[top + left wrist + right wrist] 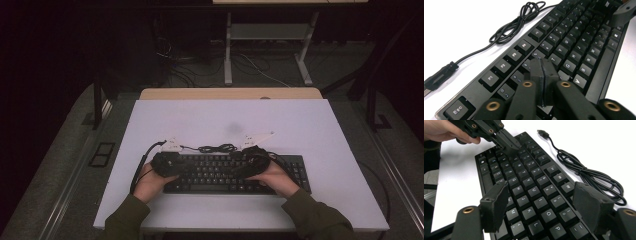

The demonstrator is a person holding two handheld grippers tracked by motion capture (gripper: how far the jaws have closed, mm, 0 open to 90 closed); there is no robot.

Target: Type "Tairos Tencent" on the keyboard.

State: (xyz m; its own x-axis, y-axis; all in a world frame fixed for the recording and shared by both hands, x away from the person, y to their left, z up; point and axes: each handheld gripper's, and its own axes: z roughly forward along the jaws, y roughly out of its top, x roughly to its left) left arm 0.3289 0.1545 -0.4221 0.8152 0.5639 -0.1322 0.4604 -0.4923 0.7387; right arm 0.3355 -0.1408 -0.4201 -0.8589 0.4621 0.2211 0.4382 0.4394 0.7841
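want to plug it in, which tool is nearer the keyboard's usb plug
Left. The left tool sits over the keyboard's number row, near the USB plug; the right tool hovers farther along.

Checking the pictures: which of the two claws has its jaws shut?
The left claw, jaws pressed together above the black keyboard; the right claw stands open.

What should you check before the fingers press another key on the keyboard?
1. Keyboard lies flat on the table: ok.
2. Left gripper shut, its tip over the number row: ok.
3. Which key the tip touches: cannot tell, the fingers hide it.
4. Right gripper open above the letter keys, holding nothing: ok.
5. Cable coiled on the table beside the keyboard, off the keys: ok.
6. Plug in a socket: not ok, it lies loose on the table.
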